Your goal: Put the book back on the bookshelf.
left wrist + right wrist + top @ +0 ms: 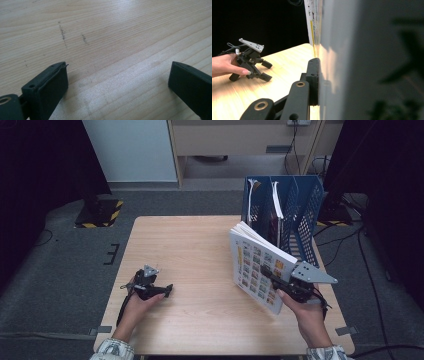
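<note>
1. Holding a book (257, 270) upright above the table (190, 250), the right gripper (272, 276) is clamped on its lower edge, just before the blue rack (300, 210).
2. Left gripper (162, 291) rests on the table, jaws spread, nothing between them.
3. Judged: book lifted; filing it into the rack remains.

Each gripper, the left gripper (159, 290) and the right gripper (269, 273), is black, carrying a grey three-cornered plate (small holes visible). Black cables trail rearward. Patterned light sleeves (114, 350) cover both wrists.
</note>
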The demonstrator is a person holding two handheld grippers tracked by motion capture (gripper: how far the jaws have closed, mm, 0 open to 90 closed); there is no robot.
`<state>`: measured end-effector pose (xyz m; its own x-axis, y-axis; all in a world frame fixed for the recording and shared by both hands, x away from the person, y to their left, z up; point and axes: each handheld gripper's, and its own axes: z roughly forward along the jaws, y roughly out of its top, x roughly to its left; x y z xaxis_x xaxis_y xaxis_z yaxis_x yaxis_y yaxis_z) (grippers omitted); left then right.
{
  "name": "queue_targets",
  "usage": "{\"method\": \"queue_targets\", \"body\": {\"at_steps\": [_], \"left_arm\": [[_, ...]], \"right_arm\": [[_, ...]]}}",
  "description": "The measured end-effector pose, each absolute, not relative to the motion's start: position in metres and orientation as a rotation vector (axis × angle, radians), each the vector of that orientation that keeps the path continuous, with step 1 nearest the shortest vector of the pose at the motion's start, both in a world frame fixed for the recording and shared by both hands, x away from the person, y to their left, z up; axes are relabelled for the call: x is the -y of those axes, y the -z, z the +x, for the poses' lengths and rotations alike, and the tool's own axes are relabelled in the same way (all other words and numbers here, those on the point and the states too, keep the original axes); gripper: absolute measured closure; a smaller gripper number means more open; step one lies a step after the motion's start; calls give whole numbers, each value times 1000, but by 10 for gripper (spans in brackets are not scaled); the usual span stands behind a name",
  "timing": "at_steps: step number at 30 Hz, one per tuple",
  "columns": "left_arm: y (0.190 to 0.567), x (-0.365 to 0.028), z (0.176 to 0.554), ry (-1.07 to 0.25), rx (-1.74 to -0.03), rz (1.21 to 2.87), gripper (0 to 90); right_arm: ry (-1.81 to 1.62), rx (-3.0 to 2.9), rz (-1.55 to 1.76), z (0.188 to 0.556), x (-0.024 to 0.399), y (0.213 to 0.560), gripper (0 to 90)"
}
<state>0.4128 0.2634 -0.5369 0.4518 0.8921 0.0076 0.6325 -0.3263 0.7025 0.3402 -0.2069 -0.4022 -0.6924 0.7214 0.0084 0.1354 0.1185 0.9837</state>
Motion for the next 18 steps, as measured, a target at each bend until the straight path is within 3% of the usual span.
{"method": "queue_targets", "body": {"at_steps": [18], "left_arm": [[537, -263, 413, -530, -1269, 2070, 21]], "right_arm": [[-1586, -1871, 886, 328, 236, 400, 739]]}}
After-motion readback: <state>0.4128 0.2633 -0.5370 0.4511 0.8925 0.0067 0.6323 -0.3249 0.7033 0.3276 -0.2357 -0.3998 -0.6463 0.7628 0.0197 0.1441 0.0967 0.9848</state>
